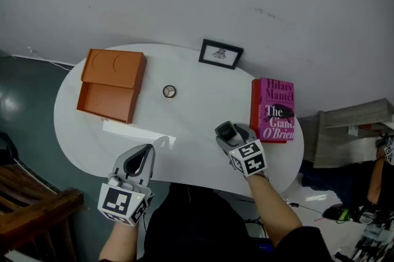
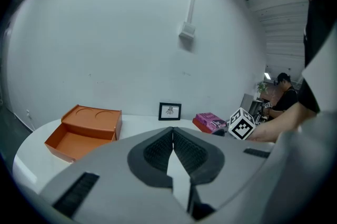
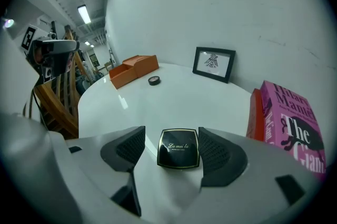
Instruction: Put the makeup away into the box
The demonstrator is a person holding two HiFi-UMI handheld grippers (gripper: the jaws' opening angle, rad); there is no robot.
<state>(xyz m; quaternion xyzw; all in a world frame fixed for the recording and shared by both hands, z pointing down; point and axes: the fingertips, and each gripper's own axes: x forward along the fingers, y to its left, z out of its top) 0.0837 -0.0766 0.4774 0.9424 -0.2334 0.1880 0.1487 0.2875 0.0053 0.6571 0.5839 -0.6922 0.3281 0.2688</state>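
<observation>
A black square compact point(image 3: 179, 148) with gold lettering lies flat on the white table point(image 1: 203, 101), between the jaws of my right gripper point(image 3: 171, 139). Those jaws stand open, and a gap shows between the left pad and the compact. In the head view my right gripper point(image 1: 226, 130) is at the table's near right. The orange box point(image 1: 111, 85) stands open at the far left, its lid tipped back. A small round makeup case point(image 1: 169, 91) lies to the right of the box. My left gripper point(image 1: 140, 155) hovers at the near left edge, shut, with nothing held.
A black picture frame point(image 1: 220, 53) stands at the table's back edge. A pink book point(image 1: 273, 109) lies at the right, close beside my right gripper. A wooden chair point(image 1: 31, 199) stands left of the table. Another person works at the far right.
</observation>
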